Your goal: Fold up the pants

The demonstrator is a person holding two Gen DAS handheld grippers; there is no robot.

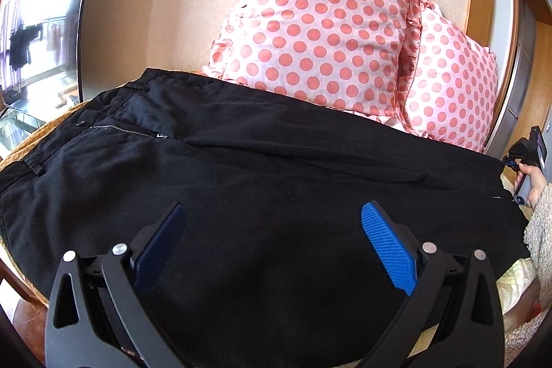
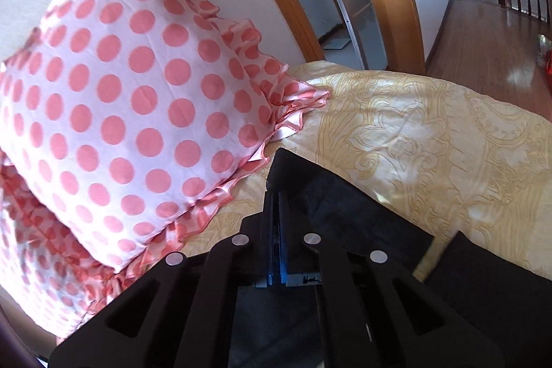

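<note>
The black pants (image 1: 241, 168) are lying spread flat across the bed (image 2: 431, 133), their long axis running side to side in the left wrist view: waistband, button and zip fly at the left, leg ends at the right. Behind them two pink polka-dot pillows (image 1: 321, 33) are leaning against the beige wall, with a dark television screen (image 1: 45, 23) at the left. The bed is wearing a yellow patterned sheet, and beyond it a wooden door frame and a wooden floor are showing. The left hand-held gripper (image 1: 272, 240) is hovering over the near trouser leg, angled downward, its blue pads spread wide and gripping nothing. The right hand-held gripper (image 2: 275, 216) is pressing its pads together, seemingly on the hem edge of a leg end, though dark cloth against dark fingers is blurring the contact.
</note>
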